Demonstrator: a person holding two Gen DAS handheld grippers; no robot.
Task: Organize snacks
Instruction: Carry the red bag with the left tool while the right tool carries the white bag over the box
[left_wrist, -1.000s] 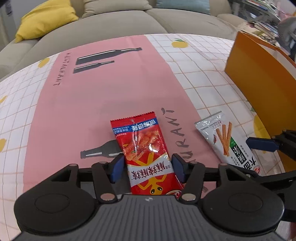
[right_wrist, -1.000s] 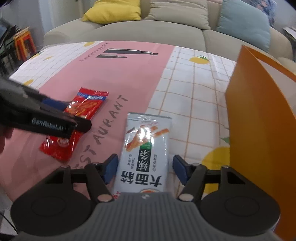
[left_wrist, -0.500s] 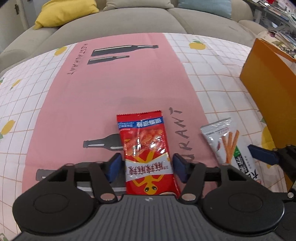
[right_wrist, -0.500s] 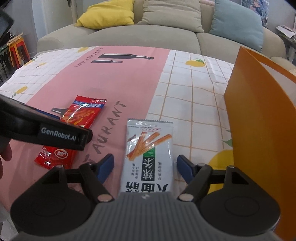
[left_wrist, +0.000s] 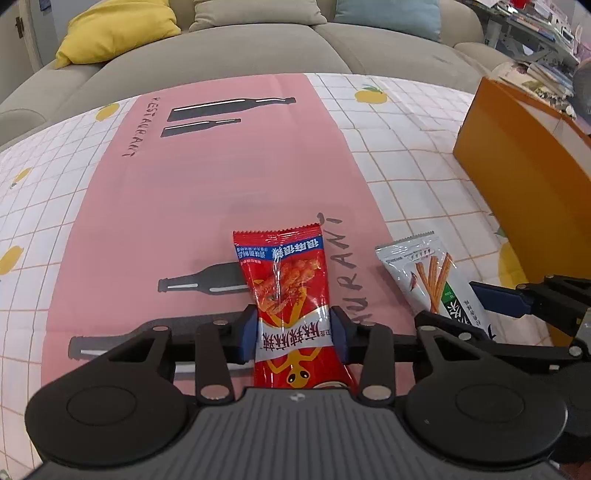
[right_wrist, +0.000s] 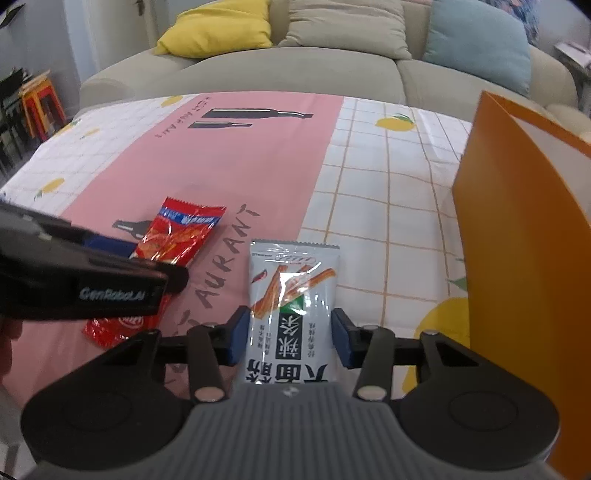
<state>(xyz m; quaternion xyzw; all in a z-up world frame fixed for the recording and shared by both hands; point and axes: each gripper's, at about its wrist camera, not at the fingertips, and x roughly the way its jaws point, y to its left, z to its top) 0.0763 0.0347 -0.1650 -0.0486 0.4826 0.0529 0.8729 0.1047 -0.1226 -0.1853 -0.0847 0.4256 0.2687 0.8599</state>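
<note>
A red snack packet (left_wrist: 284, 273) lies on the pink strip of the tablecloth, and its near end sits between the blue pads of my left gripper (left_wrist: 293, 332). The jaws are closing and both pads touch the packet's side edges. To its right lies a white-and-green stick-snack packet (right_wrist: 291, 280). My right gripper (right_wrist: 290, 336) is closing on it, its pads against the packet's sides. The right wrist view shows the red packet (right_wrist: 181, 236) at left, partly behind the left gripper's black finger (right_wrist: 110, 280). In the left wrist view the white packet (left_wrist: 424, 273) is at right.
An orange open box (right_wrist: 517, 221) stands upright on the table's right side, close to the white packet. The tablecloth (left_wrist: 221, 184) is pink in the middle with a white lemon-print grid at the sides. A beige sofa (right_wrist: 295, 70) with cushions runs behind the table.
Both pairs of jaws have narrowed from standing wide of their packets to touching the packets' edges. Neither packet has shifted on the cloth.
</note>
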